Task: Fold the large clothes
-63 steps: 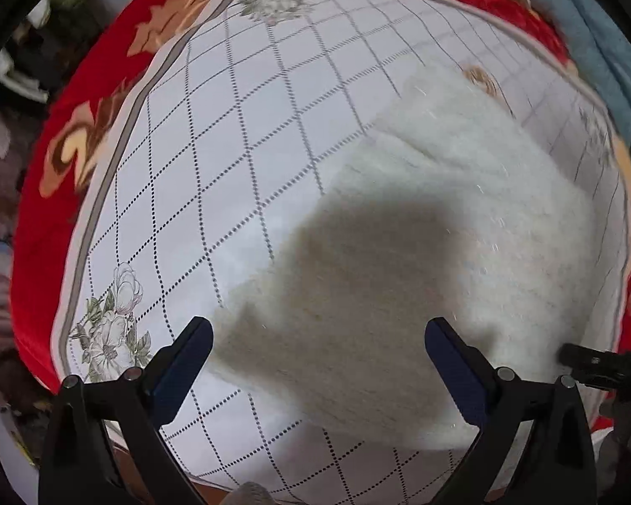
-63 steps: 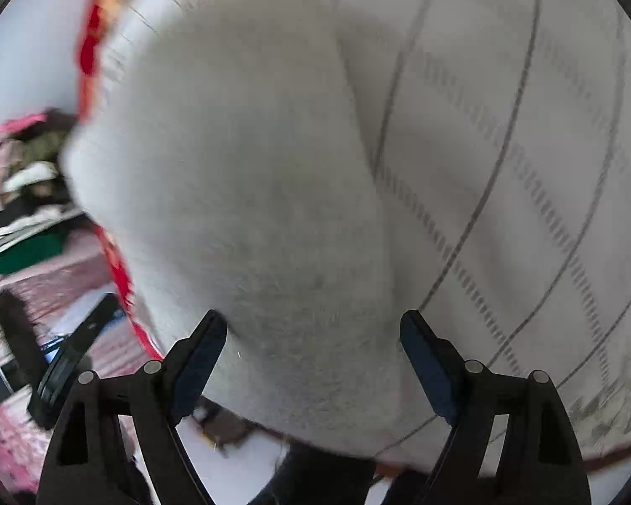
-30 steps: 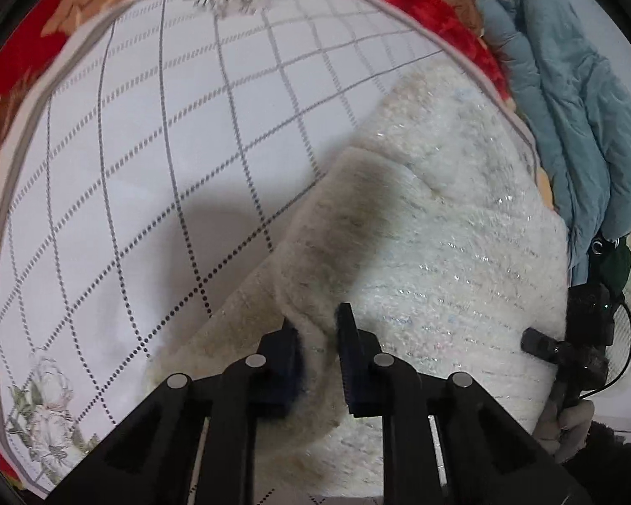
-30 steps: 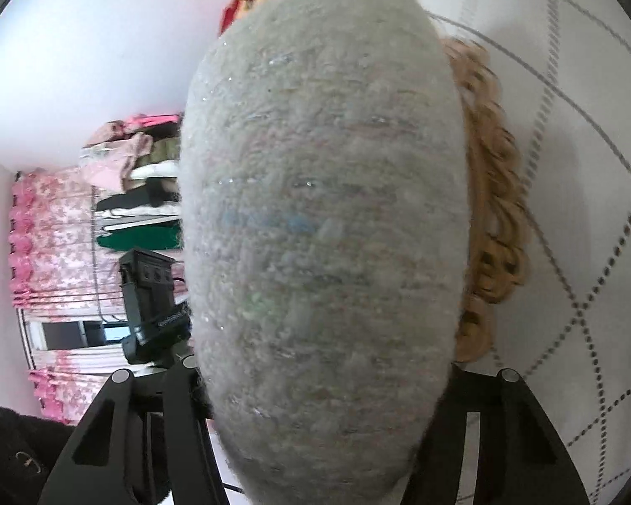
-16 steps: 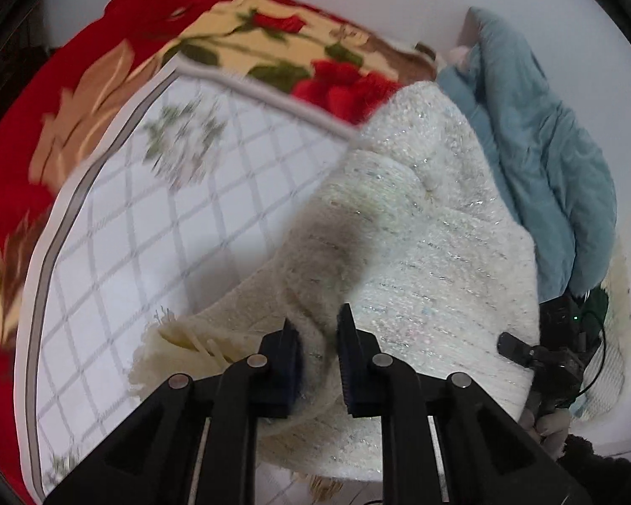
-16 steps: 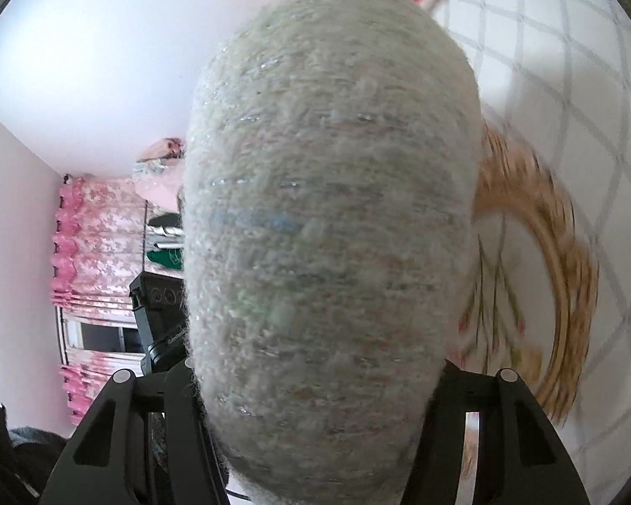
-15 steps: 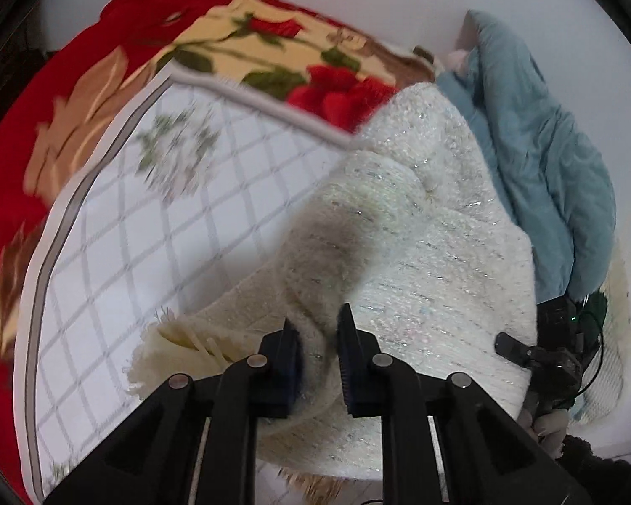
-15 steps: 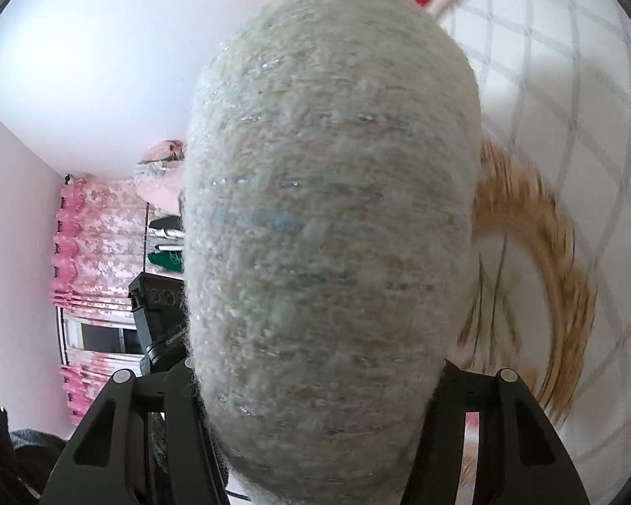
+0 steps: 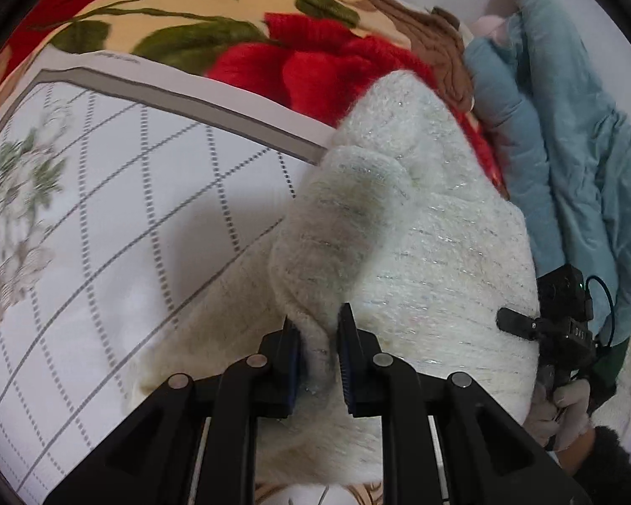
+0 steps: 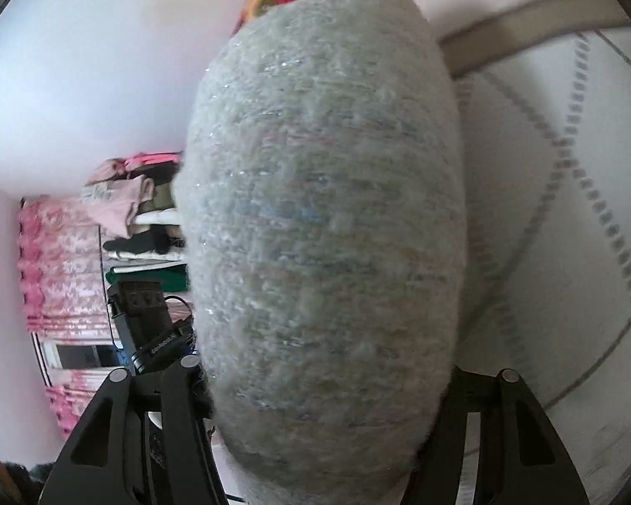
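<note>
A bed carries everything, spread with a red blanket [image 9: 324, 63] patterned with large flowers and green leaves on a cream ground. On the blanket lies a white sheet [image 9: 117, 219] with a grey border, a dotted diamond grid and a printed flower at its left side. A fluffy white sweater [image 9: 433, 261] rests partly on the sheet and reaches over its border onto the blanket. A blue padded coat [image 9: 576, 160] lies heaped just beside the sweater, along the far right.
</note>
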`<action>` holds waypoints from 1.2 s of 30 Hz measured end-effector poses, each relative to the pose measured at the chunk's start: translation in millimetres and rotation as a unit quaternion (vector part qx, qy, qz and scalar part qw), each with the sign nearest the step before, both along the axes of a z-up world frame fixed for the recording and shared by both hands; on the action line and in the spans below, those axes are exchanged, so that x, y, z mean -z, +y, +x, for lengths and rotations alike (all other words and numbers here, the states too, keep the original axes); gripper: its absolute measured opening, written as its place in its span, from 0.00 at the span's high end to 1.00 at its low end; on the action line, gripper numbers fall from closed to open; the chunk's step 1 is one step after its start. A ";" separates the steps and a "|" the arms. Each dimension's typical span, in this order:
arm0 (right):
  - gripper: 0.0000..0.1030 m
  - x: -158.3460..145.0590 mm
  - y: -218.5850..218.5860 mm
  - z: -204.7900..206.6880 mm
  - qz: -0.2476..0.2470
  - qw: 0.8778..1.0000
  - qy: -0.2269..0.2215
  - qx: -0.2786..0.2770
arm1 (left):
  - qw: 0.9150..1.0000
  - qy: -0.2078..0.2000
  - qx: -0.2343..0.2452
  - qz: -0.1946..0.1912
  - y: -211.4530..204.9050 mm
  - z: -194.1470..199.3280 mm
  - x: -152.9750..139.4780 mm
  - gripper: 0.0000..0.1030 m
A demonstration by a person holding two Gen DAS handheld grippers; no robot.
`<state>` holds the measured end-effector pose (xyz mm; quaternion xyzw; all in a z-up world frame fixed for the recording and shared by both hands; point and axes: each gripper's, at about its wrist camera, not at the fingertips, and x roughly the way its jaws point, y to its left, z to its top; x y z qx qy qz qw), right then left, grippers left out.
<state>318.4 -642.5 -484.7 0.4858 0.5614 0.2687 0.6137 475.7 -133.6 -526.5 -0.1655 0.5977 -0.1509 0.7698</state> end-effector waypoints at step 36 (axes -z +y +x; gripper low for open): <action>0.11 -494.7 151.1 -363.1 -0.638 0.756 -0.055 0.138 | 0.963 -0.181 0.021 0.200 -18.6 -256.2 -377.7 0.00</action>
